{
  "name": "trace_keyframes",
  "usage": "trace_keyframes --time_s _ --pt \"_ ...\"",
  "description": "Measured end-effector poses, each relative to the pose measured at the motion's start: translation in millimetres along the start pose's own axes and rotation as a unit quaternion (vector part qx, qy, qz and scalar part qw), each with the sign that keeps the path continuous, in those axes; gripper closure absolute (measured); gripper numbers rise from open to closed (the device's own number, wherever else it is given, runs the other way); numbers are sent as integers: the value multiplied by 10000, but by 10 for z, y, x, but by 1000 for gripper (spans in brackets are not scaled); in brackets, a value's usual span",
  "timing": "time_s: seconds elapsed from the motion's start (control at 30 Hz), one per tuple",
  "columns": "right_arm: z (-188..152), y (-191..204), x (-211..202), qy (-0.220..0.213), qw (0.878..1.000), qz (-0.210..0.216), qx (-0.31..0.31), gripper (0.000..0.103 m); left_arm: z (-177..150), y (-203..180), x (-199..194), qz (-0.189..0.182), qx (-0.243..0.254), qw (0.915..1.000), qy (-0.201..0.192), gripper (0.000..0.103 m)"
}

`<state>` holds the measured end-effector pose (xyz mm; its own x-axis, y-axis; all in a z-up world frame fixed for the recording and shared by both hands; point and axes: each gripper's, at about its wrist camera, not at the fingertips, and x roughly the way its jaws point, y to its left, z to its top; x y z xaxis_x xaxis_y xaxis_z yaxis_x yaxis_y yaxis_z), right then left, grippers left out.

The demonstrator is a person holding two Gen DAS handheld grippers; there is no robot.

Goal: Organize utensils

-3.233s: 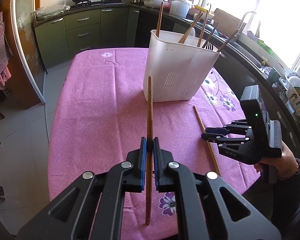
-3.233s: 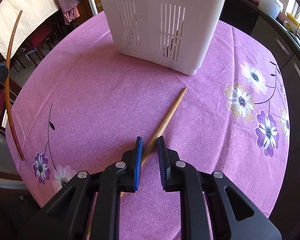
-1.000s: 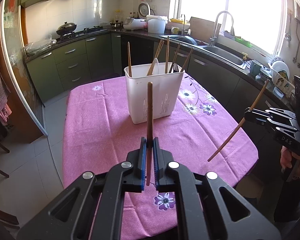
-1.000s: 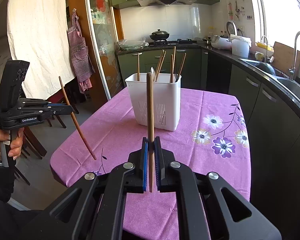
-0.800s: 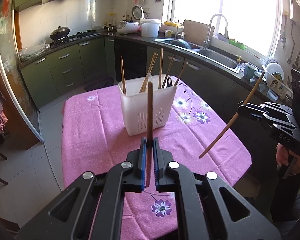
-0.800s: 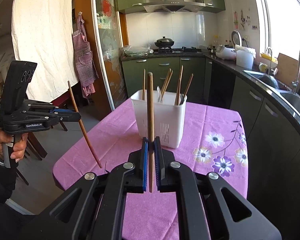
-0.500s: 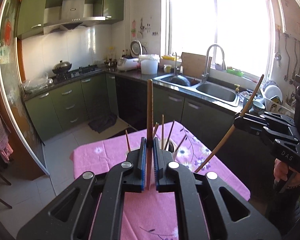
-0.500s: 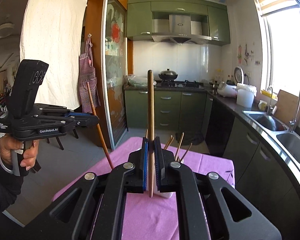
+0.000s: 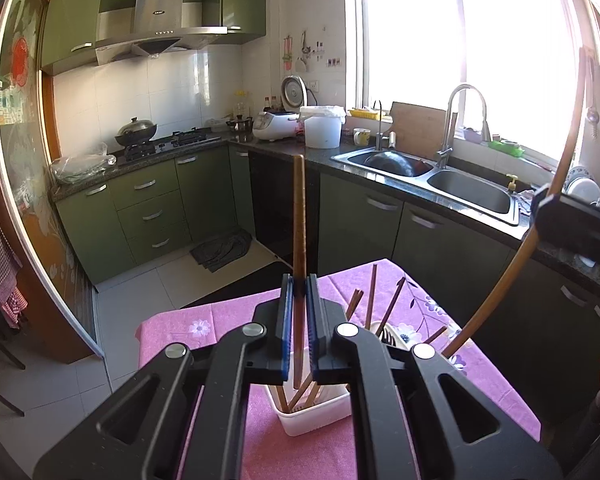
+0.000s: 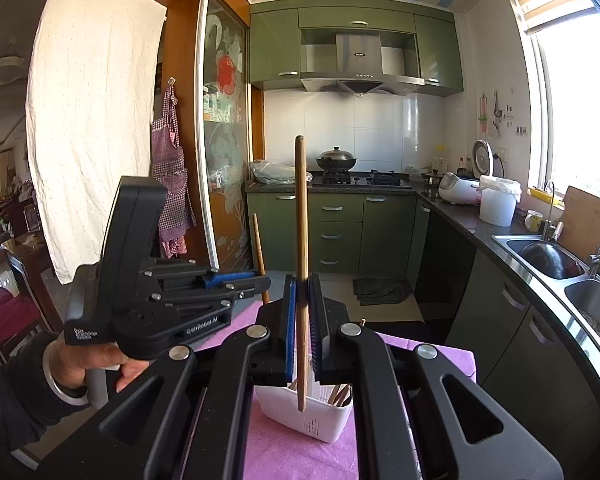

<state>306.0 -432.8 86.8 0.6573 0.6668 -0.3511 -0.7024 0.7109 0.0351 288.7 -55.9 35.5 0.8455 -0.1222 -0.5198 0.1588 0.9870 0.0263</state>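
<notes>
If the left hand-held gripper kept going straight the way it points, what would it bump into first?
Probably the white utensil holder on the pink tablecloth, just below and ahead of the left hand-held gripper. Its chopstick hangs above the holder's opening. Depth is hard to judge.

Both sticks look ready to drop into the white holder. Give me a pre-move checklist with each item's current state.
1. Left tongs clamped on dark chopstick: ok, held upright.
2. Right tongs clamped on light chopstick: ok, upright.
3. Both lower tips above the holder rim: cannot tell; they overlap its opening in the wrist views, but height is unclear.
4. Holder upright on the pink cloth: ok.
5. Free room among the utensils already inside: cannot tell, tongs hide most of the opening.
6. The two tongs clear of each other: ok, close but apart.
</notes>
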Motion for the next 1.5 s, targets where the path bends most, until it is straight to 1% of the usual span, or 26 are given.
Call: trace_keyframes --time_s 0.1,0.13,0.27,0.3,0.33,0.37,0.4,0.43,0.47,0.5,0.53,0.57,0.6,0.67,0.73,0.8,0.93,1.0,1.1,1.27,1.37,1.47,1.5 --pt "-4 -66 137 44 9999 -1 90 96 -169 47 141 -42 -77 9998 181 96" --pt "-1 -90 191 60 9999 -15 115 96 -227 63 170 -48 -106 9997 217 94" --pt "13 -154 369 98 9997 -39 203 96 -406 116 199 19 -177 9994 285 92" --pt "13 -159 399 94 9997 -69 199 96 -444 137 176 30 -219 9994 273 86" --pt "19 -171 446 105 9997 -82 198 96 -489 156 132 41 -278 9993 241 71" --pt "14 -181 478 119 9997 -71 217 96 -532 171 74 54 -350 9992 189 61" --pt "9 -193 512 130 9996 -72 238 96 -586 179 -4 80 -419 9990 100 43" --pt "-9 -195 531 137 9996 -101 243 96 -644 180 -104 144 -469 9988 -33 39" --pt "-20 -191 560 144 9995 -143 240 96 -700 150 -205 239 -461 9985 -150 38" --pt "-34 -194 594 164 9994 -178 238 96 -762 103 -304 306 -422 9983 -248 31" --pt "-50 -198 626 192 9993 -197 244 96 -836 68 -400 377 -391 9979 -356 15" --pt "-70 -202 656 216 9992 -216 255 96 -916 31 -494 475 -383 9970 -485 7" --pt "-90 -209 682 234 9991 -255 254 96 -1000 3 -578 563 -386 9958 -605 6" --pt "-126 -227 745 285 9988 -315 257 96 -1150 -71 -680 622 -345 9954 -642 6" --pt "-171 -259 811 348 9984 -321 308 96 -1280 -100 -735 703 -417 9949 -592 6" --pt "-253 -272 865 410 9980 -335 337 96 -1408 -93 -781 664 -548 9948 -546 6" --pt "-497 -261 1017 637 9968 -319 358 96 -1634 -55 -809 778 -764 9930 -460 6" --pt "-623 -250 1104 757 9959 -333 364 96 -1699 -44 -788 859 -764 9927 -377 6" --pt "-796 -223 1197 885 9948 -345 372 96 -1774 -32 -776 877 -775 9928 -242 6" --pt "-971 -164 1255 1007 9937 -363 322 96 -1832 -30 -762 780 -839 9934 -109 6" --pt "-1003 -147 1187 957 9942 -357 323 95 -1848 -40 -795 733 -840 9937 -127 6" --pt "-1017 -94 981 812 9957 -286 347 95 -1836 -57 -833 726 -839 9937 -170 6" --pt "-1032 -83 892 742 9962 -261 379 92 -1843 -62 -849 701 -854 9937 -181 6"
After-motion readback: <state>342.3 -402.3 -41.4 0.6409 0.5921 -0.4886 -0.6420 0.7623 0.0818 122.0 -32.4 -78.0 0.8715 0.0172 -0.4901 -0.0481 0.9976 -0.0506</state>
